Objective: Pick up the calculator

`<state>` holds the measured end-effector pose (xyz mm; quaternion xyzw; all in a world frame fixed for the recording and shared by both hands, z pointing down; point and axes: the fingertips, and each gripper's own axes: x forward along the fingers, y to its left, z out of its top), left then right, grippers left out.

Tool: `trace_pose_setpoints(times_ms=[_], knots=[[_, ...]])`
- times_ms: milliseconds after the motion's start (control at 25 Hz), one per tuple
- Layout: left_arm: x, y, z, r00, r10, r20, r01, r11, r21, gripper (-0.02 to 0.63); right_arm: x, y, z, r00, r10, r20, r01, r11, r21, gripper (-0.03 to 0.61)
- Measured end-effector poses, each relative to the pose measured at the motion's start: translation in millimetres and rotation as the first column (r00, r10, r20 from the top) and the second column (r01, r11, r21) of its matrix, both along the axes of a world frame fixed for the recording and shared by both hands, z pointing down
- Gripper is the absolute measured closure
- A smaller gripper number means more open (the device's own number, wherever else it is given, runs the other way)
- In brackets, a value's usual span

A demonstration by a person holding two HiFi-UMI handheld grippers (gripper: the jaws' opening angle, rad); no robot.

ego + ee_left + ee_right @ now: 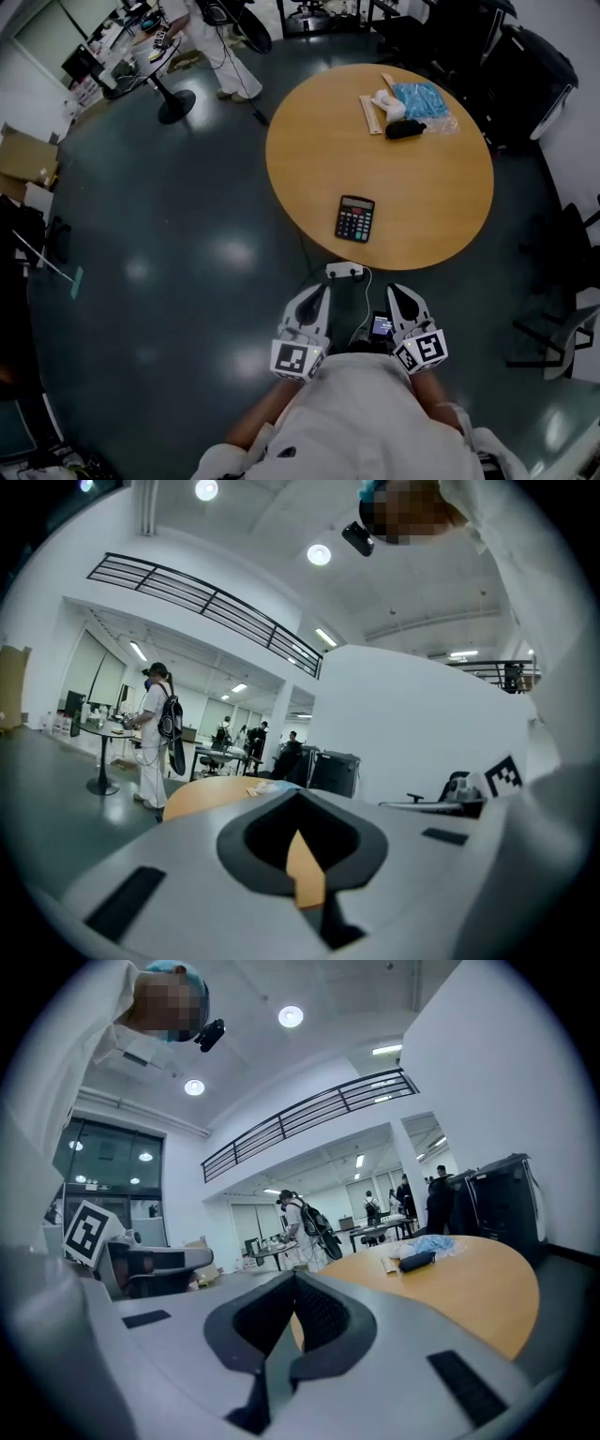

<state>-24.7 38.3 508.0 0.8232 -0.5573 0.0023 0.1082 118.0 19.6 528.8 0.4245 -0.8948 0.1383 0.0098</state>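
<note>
The black calculator (355, 218) lies flat on the round wooden table (309, 159), near the table's edge closest to me. Both grippers are held close to my body, over the floor and short of that edge. My left gripper (321, 290) points toward the table with its jaws together and nothing between them. My right gripper (399, 290) is beside it, also shut and empty. In the left gripper view the closed jaws (300, 795) hide most of the table (202, 794). The calculator is hidden in both gripper views; the right gripper view shows the closed jaws (295, 1275) before the tabletop (469, 1279).
At the table's far side lie a blue bag (419, 100), a black object (405, 128) and a wooden strip (370, 114). A white power strip (344, 271) sits on the floor between me and the table. Chairs (562, 234) stand at right; a person (220, 56) stands far off.
</note>
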Motion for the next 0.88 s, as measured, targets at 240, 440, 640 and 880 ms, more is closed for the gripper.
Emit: trace_pose_setpoints(times_ms=[240,440,640,880], knots=[[-20.3,-46.8,-3.8,0.99,0.139,-0.02,-0.14,0.99,-0.007,0.606,-10.8,-54.5,14.6,0.995,0.091,-0.033,-0.092,0.995,-0.027,0.563],[-18.0,-75.3,-2.3,0.98,0.189,-0.056,-0.191,0.981,-0.033,0.607,-5.5,-96.4,33.9,0.993,0.096,-0.065,-0.1,0.993,-0.058,0.563],[-11.7,-107.7,9.2,0.979,0.181,-0.091,-0.187,0.98,-0.064,0.606,1.6,-146.1,92.8,0.992,0.029,-0.12,-0.047,0.987,-0.151,0.563],[-5.8,-136.7,11.0,0.983,0.167,-0.078,-0.173,0.982,-0.082,0.606,1.7,-198.6,175.1,0.987,-0.125,-0.097,0.085,0.936,-0.343,0.545]])
